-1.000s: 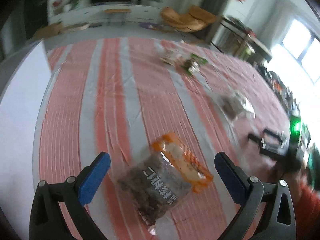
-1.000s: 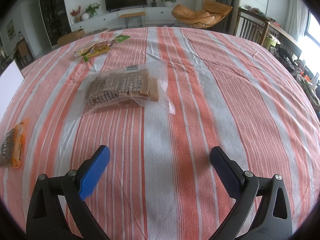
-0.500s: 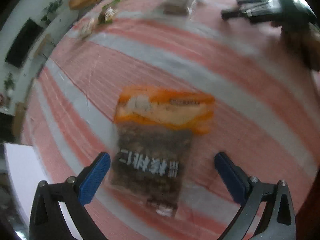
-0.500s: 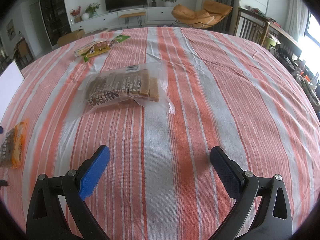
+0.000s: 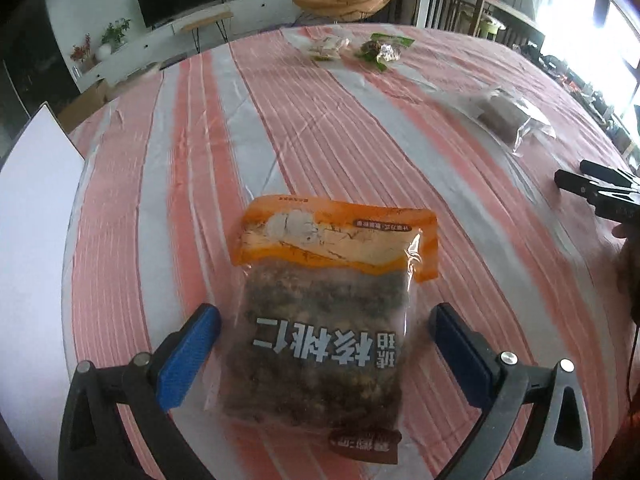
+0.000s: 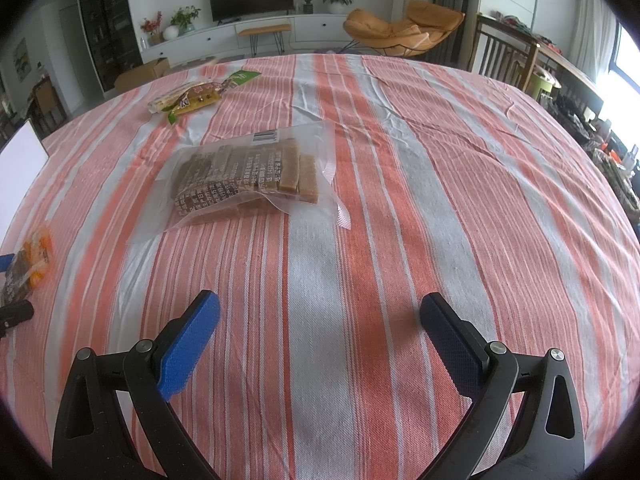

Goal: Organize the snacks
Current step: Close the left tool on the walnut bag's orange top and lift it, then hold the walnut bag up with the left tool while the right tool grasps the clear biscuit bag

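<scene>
An orange-topped bag of dark nuts (image 5: 324,312) lies flat on the striped tablecloth. My left gripper (image 5: 324,344) is open with its blue fingers on either side of the bag's lower half, not closed on it. The same bag shows at the far left of the right wrist view (image 6: 28,268). My right gripper (image 6: 320,332) is open and empty above bare cloth. A clear bag of brown bars (image 6: 248,176) lies ahead of it, also in the left wrist view (image 5: 504,116). Small green and yellow packets (image 6: 196,96) lie at the far side (image 5: 360,48).
A white board (image 5: 32,240) stands at the table's left edge (image 6: 20,148). The right gripper's black tips (image 5: 600,192) show at the right of the left wrist view. Chairs and a TV cabinet stand beyond the table.
My left gripper has swung round and moved down over the nut bag, which now sits between its fingers. The right gripper has not moved.
</scene>
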A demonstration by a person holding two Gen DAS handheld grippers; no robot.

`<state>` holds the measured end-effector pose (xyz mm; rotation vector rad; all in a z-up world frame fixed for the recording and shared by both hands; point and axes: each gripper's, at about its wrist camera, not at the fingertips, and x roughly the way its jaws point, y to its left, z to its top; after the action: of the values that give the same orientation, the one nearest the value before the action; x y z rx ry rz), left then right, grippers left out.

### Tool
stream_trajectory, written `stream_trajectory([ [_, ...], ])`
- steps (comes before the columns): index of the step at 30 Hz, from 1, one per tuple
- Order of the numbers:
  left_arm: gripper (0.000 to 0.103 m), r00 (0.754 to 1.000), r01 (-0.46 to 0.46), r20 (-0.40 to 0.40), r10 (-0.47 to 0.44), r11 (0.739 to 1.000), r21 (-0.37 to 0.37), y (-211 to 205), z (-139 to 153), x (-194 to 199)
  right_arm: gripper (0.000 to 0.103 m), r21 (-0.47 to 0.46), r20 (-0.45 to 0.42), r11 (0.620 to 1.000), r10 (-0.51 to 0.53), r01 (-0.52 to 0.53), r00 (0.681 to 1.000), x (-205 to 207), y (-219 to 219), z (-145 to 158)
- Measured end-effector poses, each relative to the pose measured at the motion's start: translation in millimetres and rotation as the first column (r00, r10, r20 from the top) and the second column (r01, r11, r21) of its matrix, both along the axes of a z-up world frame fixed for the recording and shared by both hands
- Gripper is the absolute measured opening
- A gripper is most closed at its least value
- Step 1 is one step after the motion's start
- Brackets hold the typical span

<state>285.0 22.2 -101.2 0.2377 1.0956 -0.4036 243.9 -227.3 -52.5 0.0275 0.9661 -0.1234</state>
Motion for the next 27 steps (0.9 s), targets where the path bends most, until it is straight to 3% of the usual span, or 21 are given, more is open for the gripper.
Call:
stream_trajectory([
  [1,0.1,1.0,-0.014,-0.003,0.014,1.0,0.002,-2.8,0.4,0.0,0.102,0.004,0.002,1.0,0.002,-0.002,1.0,-0.6,-0.5,0.6],
  [2,0.085,1.0,-0.025,0.011,0.025,1.0,-0.006,-3.6,2.5,0.7,0.101,0.003,-0.001,1.0,0.02,-0.02,1.0,-0.6,-0.3,0.4],
  [3,0.077,0.999,-0.035,0.034,0.036,0.999,-0.014,-3.4,6.6,-3.1,0.101,0.015,-0.015,0.998,0.062,-0.062,0.998,-1.4,-2.3,1.6],
  [6,0.07,0.995,-0.084,0.053,0.087,0.995,-0.048,0.5,7.4,-11.7,0.099,0.239,0.03,0.97,0.043,-0.049,0.999,-10.5,-36.8,15.5],
  [8,0.067,0.99,-0.117,0.068,0.122,0.99,-0.076,4.7,7.0,-17.8,0.099,0.291,0.027,0.957,0.002,-0.01,1.0,-3.0,-52.4,26.7],
  [10,0.066,0.984,-0.154,0.07,0.162,0.982,-0.112,12.5,8.9,-26.3,0.1,0.261,0.023,0.965,0.03,-0.035,0.999,16.2,-47.6,41.3],
  [13,0.066,0.976,-0.191,0.081,0.204,0.971,-0.145,16.7,10.7,-39.0,0.1,0.187,-0.018,0.969,0.165,-0.159,0.986,52.4,-10.4,50.2],
  [15,0.066,0.969,-0.215,0.079,0.233,0.957,-0.194,24.9,17.4,-52.6,0.1,0.119,-0.143,0.974,0.21,-0.194,0.967,85.4,23.7,30.3],
  [17,0.066,0.965,-0.23,0.074,0.253,0.944,-0.237,28.9,22.7,-60.3,0.101,0.038,-0.248,0.985,0.172,-0.167,0.953,102.8,43.5,5.0],
  [20,0.066,0.96,-0.234,0.079,0.268,0.926,-0.296,33.9,38.5,-74.8,0.09,-0.005,-0.187,0.98,0.193,-0.198,0.963,100.3,55.7,7.5],
  [22,0.066,0.957,-0.232,0.093,0.273,0.92,-0.316,35.9,52.0,-83.2,0.069,0.025,-0.166,0.984,0.176,-0.174,0.97,94.0,50.1,14.6],
  [23,0.066,0.956,-0.231,0.099,0.276,0.916,-0.329,36.7,58.6,-86.3,0.067,0.061,-0.16,0.984,0.178,-0.17,0.971,90.7,44.1,18.9],
  [24,0.066,0.954,-0.228,0.107,0.28,0.909,-0.35,37.5,68.1,-89.9,0.044,0.08,-0.163,0.983,0.176,-0.165,0.971,88.2,38.6,20.8],
  [27,0.066,0.948,-0.225,0.123,0.293,0.892,-0.392,40.9,89.0,-95.8,0.043,0.153,-0.153,0.98,0.15,-0.126,0.977,81.2,17.7,27.3],
])
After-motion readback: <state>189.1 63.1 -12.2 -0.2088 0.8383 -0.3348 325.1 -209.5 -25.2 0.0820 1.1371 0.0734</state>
